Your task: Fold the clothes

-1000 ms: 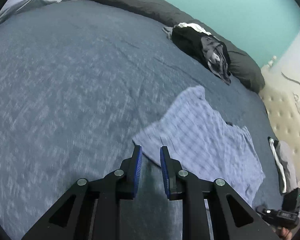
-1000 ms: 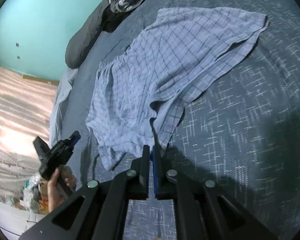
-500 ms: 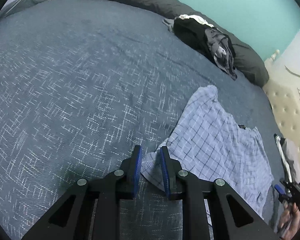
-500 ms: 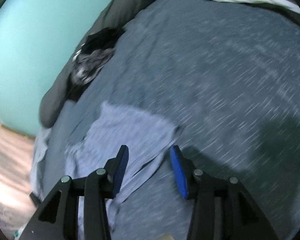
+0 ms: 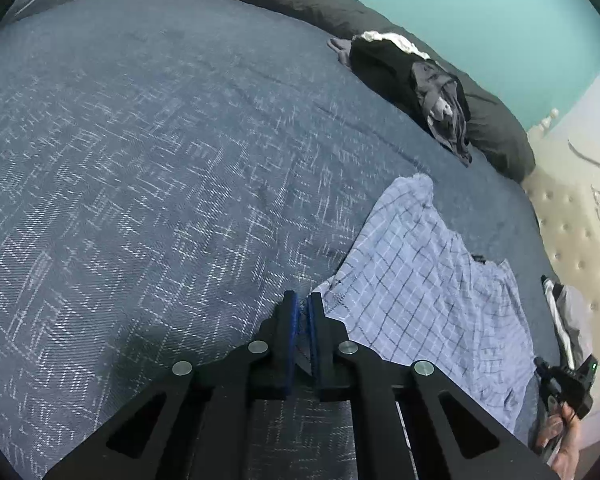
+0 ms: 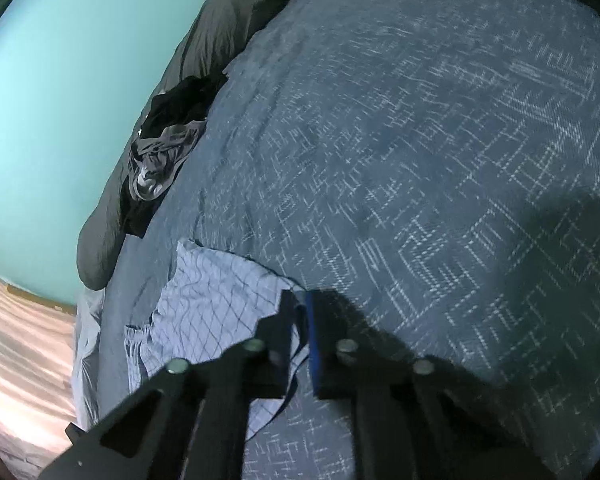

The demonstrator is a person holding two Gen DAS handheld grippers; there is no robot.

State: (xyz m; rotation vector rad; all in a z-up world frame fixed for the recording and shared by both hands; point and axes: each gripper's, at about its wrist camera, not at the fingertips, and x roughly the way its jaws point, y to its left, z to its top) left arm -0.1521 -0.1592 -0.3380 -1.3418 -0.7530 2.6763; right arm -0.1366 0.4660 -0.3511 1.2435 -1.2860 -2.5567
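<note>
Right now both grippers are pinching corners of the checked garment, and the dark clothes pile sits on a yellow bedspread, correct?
Not quite: the bedspread is dark blue-grey, as the left wrist view shows. The rest holds: left gripper and right gripper pinch the checked garment; the dark clothes pile sits there.

Checked garment's (image 6: 204,304) near corner hidden behind right-gripper fingers (image 6: 311,336).
</note>
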